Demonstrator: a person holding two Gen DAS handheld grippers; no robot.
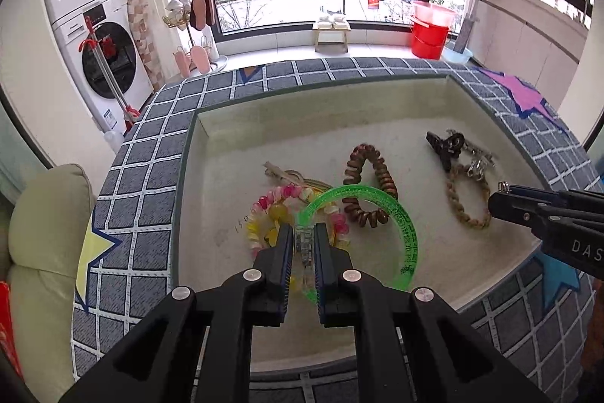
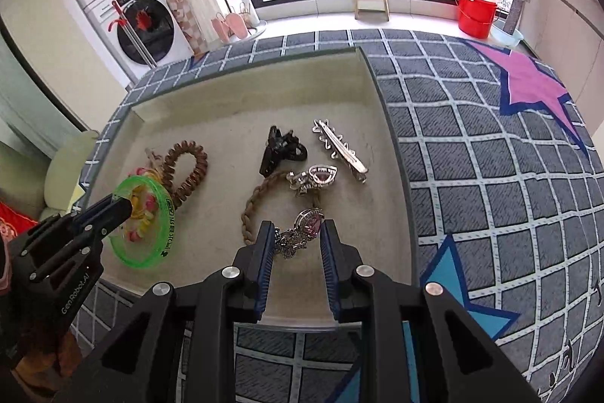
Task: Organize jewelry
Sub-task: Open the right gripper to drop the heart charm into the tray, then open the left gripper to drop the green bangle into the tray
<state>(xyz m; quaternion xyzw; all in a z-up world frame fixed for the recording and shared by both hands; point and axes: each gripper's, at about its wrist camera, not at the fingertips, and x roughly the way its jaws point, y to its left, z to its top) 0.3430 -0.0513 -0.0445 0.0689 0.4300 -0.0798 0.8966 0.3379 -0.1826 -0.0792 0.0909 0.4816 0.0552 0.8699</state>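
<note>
My left gripper [image 1: 304, 233] is shut on the rim of a translucent green bangle [image 1: 409, 237], low over the beige tray [image 1: 226, 123]. Under the bangle lies a pink and yellow bead bracelet [image 1: 264, 210]. In the right wrist view the bangle [image 2: 158, 237] hangs from the left gripper [image 2: 124, 206]. My right gripper [image 2: 296, 233] is shut on a silver chain piece with a pink stone [image 2: 311, 223], over the tray's near right part. It reaches in from the right [image 1: 498, 195] in the left wrist view.
In the tray [image 2: 226, 108] lie a brown spiral hair tie [image 2: 188, 169], a black claw clip [image 2: 279, 148], a silver hair clip [image 2: 339, 150], a silver heart piece [image 2: 321, 174] and a braided loop [image 2: 253, 203]. A grey checked cloth with stars [image 2: 472, 146] surrounds it.
</note>
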